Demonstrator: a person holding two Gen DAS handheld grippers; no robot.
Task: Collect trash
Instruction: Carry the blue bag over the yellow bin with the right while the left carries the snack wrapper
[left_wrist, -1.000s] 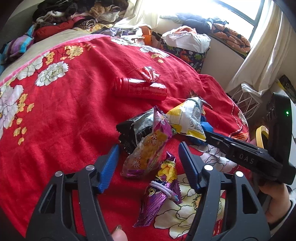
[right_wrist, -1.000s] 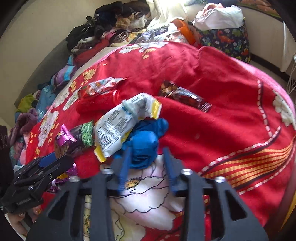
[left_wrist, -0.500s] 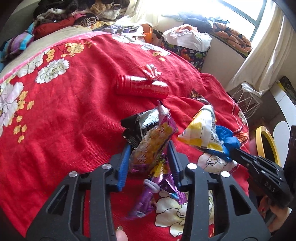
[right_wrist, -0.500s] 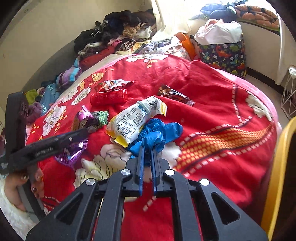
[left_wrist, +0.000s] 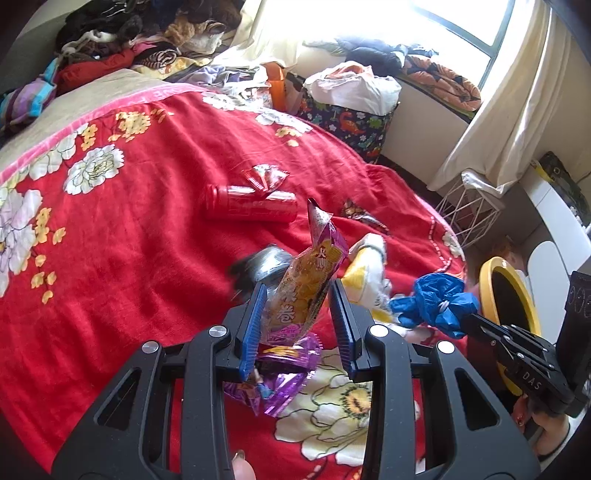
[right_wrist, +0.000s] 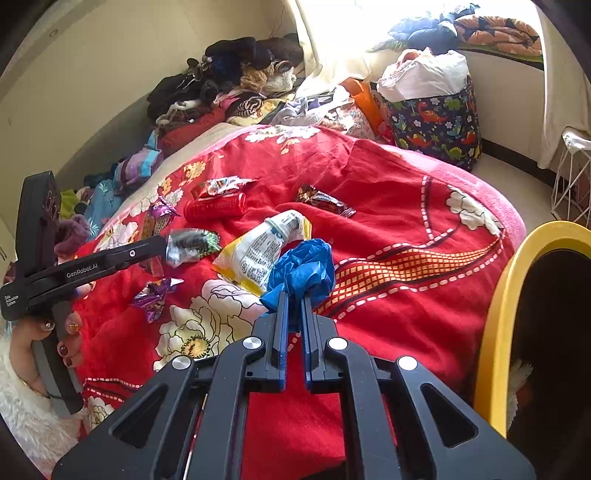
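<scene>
Two tongs working over a plush red floral bed, left tongs pinching a glossy crinkled snack wrapper, right tongs clamping a crumpled blue plastic bag, beside a round yellow-rimmed bin.

Our left gripper and right gripper, black frames, blue ridged jaws, silver screws, white GenRobot.AI lettering, our dark-red painted nails, fluffy white sleeve
</scene>
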